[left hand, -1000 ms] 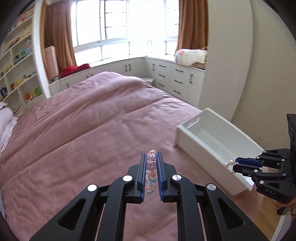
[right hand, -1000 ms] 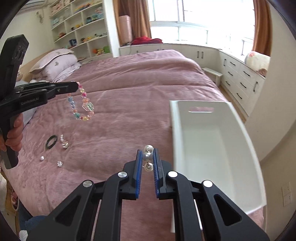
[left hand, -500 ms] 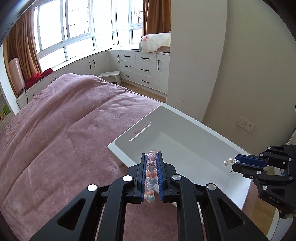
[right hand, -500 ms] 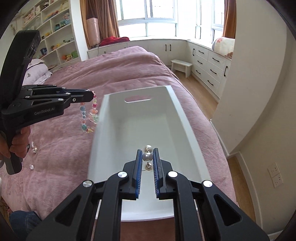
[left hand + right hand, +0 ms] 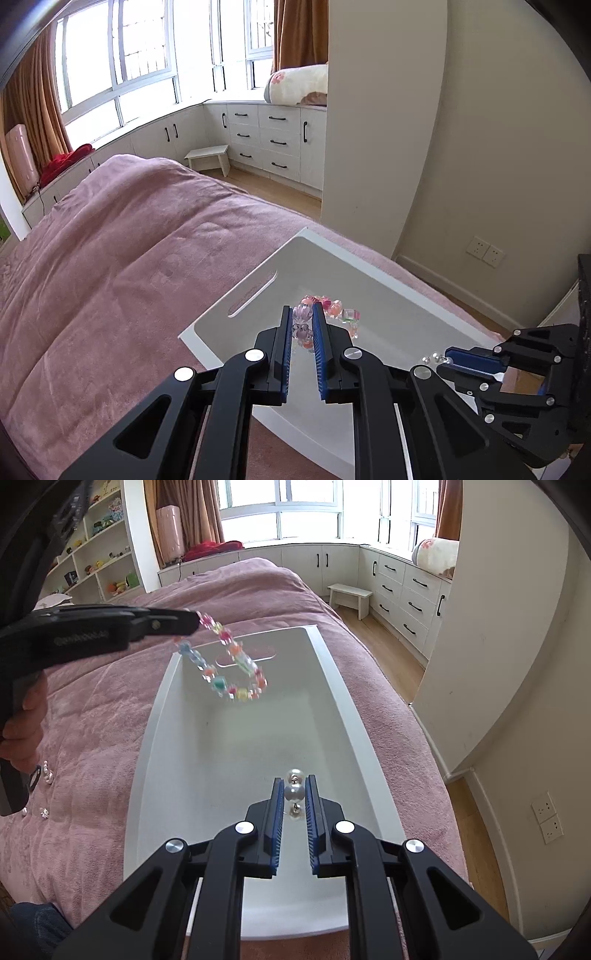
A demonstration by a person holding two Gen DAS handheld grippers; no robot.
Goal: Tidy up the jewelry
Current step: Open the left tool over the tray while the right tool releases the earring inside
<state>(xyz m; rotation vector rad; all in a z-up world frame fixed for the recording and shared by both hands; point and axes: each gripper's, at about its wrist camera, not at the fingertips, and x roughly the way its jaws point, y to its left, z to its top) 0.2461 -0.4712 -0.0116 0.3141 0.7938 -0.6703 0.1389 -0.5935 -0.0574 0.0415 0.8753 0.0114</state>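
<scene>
Bracelet (image 5: 229, 664) and pearl piece (image 5: 294, 788) had both been over the pink bedspread (image 5: 122, 258) a second earlier; now both hung above the white tray (image 5: 347, 716), which lay on the bedspread near the bed's edge. That shift meant the carrying part of the step was likely finished and release was the next thing due.

The left gripper (image 5: 303, 325) was clamped on the bracelet at its tips. In the right wrist view the beaded loop dangled from those tips over the far end of the tray, near the handle slot, and looked blurred, so it was probably swinging. The loop's long axis ran downward and away from the left gripper, its lowest beads closest to the tray floor; whether they touched the floor could not be told.

The right gripper (image 5: 294, 794) was closed narrowly on the pearl piece over the near half of the tray. Its beads stacked in a short line pointing forward along the fingers, one pearl poking past the tips and a small metal bit hanging behind. Its jaws seemed a shade wider than half a second before, though the pearl had not dropped.

Several small pieces (image 5: 46, 775) remained on the bedspread left of the tray, so the sorting looked only partly done.
</scene>
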